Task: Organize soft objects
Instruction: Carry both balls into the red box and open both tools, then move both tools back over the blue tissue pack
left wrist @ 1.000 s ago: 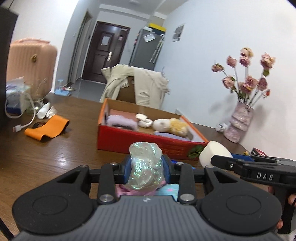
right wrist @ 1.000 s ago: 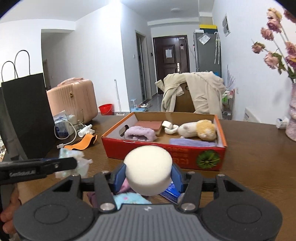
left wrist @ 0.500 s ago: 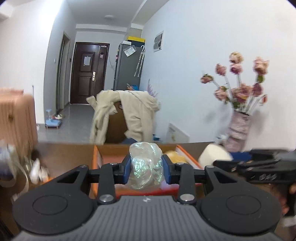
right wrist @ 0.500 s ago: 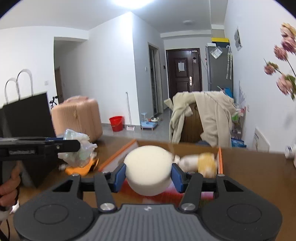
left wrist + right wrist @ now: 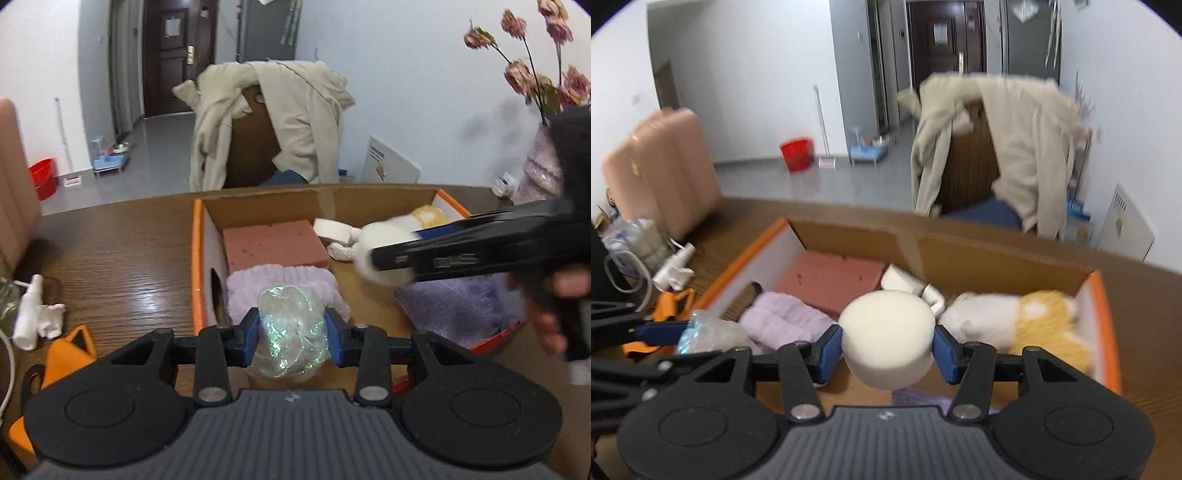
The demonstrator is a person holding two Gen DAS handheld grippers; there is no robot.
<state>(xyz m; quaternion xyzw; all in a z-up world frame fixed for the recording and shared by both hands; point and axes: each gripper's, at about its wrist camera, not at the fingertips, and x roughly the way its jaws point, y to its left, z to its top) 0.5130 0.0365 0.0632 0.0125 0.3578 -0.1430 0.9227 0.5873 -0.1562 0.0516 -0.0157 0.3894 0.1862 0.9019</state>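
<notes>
My left gripper (image 5: 291, 334) clamps a crumpled shiny wrapper (image 5: 291, 332) over the near edge of the open box (image 5: 197, 258); my right gripper (image 5: 886, 347) holds a round white sponge (image 5: 886, 339) above the box's middle; the box sits on the bench (image 5: 110, 251).

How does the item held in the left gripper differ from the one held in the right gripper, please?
The crinkled iridescent wrap in the left gripper is shiny, translucent and irregular, while the white foam puck in the right gripper is matte, opaque and a neat round cylinder. The puck looks wider between its pads than the wrap. Both are pinched between blue pads over the orange-rimmed box.
</notes>
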